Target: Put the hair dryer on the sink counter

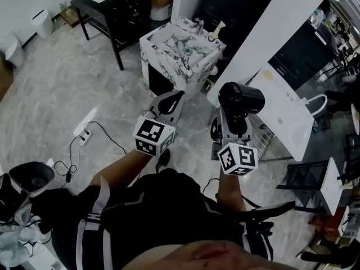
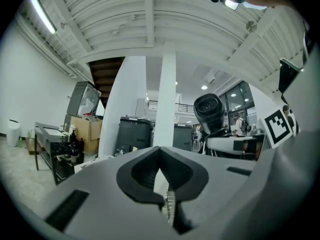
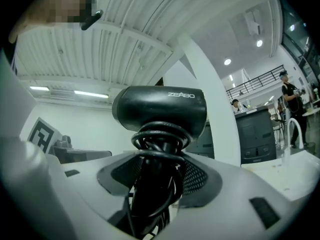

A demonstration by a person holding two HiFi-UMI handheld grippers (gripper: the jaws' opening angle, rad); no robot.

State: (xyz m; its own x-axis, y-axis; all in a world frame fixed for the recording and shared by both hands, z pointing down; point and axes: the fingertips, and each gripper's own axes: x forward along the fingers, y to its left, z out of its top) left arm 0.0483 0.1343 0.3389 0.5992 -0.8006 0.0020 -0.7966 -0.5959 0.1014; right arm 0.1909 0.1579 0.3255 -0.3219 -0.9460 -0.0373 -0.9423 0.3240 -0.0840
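Black plastic hair dryer (image 3: 159,108), cord (image 3: 159,139) wound round its handle, stands centre frame, clamped upright in the grey right gripper (image 3: 156,184); grey left gripper (image 2: 161,176) has its jaws pressed together.

Hair dryer (image 1: 241,99) up in the right gripper (image 1: 229,125), just right of the left gripper (image 1: 173,103). Sink counter (image 1: 284,114) off to the right. Small cabinet (image 1: 180,41) in front, table (image 1: 107,10) behind it, to the left.
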